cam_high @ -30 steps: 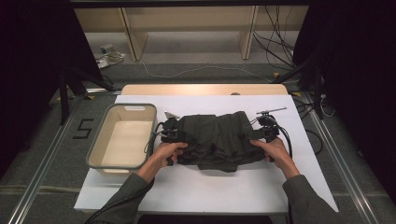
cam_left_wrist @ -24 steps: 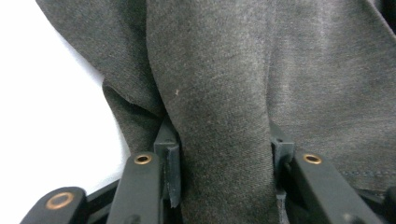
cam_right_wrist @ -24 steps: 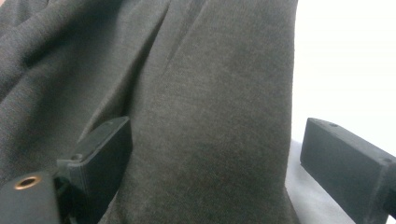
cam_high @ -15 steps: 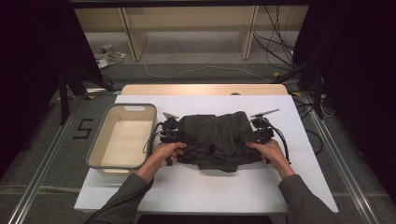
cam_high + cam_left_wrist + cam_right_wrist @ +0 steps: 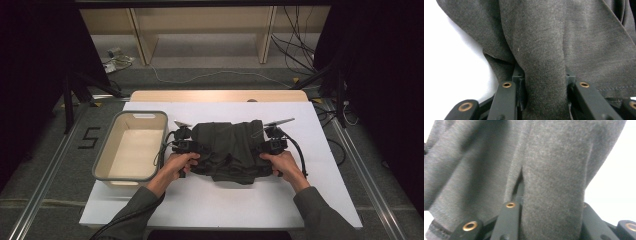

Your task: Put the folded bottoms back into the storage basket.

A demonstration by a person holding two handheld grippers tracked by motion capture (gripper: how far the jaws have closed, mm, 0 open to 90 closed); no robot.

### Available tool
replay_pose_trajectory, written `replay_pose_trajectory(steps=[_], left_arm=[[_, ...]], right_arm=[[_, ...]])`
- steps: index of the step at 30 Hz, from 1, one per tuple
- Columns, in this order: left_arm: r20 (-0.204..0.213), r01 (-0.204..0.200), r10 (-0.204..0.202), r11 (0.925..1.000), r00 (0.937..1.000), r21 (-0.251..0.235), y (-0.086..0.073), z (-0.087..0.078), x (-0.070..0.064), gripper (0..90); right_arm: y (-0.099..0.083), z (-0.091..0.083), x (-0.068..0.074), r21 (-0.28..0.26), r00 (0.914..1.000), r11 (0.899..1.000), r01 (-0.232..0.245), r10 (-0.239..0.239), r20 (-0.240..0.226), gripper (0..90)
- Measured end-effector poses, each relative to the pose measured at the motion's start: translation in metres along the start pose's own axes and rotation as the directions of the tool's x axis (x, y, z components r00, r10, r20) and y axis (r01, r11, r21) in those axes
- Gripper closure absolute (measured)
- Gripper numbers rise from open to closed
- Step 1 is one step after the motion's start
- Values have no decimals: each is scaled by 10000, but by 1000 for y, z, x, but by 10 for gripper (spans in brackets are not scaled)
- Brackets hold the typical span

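I see both forearms reaching in from the near edge, the left gripper [image 5: 186, 146] and right gripper [image 5: 270, 146] level (jaws pinched together), pointing inward toward each other.

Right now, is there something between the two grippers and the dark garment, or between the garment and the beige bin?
Nothing visible. Both grippers already pinch folds of the dark garment: left gripper, right gripper. The beige bin sits just to the garment's left, open-topped; only its near wall must be cleared.

dark garment [image 5: 227, 150] — bunched on table [image 5: 320, 200] | both grippers [image 5: 186, 146] [image 5: 272, 145] at edges, seemingly clamped
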State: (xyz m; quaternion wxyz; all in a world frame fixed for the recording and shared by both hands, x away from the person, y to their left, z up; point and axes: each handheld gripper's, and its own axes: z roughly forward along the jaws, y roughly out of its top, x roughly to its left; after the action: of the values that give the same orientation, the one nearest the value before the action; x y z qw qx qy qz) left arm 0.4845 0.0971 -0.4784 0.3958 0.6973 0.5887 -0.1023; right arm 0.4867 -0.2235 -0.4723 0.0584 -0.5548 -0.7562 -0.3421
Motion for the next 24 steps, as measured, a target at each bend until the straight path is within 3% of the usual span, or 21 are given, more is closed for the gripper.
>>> replay_pose_trajectory(steps=[5, 10, 13, 17, 24], left_arm=[[140, -56, 57, 9999, 9999, -100, 0, -2, -1, 676], [442, -221, 237, 9992, 9987, -347, 2, -9, -7, 690], [679, -503, 540, 9972, 9962, -561, 4, -18, -19, 691], [925, -619, 694, 9948, 9933, -807, 7, -28, -25, 693], [1267, -898, 1064, 9874, 9862, -1304, 14, -52, -36, 696]], right_arm=[[0, -6, 4, -285, 9998, 9996, 71, -76, -177, 744], [2, -20, 17, -734, 9980, 9965, 405, -439, -461, 751], [2, -28, 23, -1016, 9968, 9928, 629, -675, -419, 752], [3, -42, 25, -1440, 9955, 9884, 486, -596, -731, 752], [8, -60, 37, -2059, 9902, 9764, 647, -883, -1079, 752]])
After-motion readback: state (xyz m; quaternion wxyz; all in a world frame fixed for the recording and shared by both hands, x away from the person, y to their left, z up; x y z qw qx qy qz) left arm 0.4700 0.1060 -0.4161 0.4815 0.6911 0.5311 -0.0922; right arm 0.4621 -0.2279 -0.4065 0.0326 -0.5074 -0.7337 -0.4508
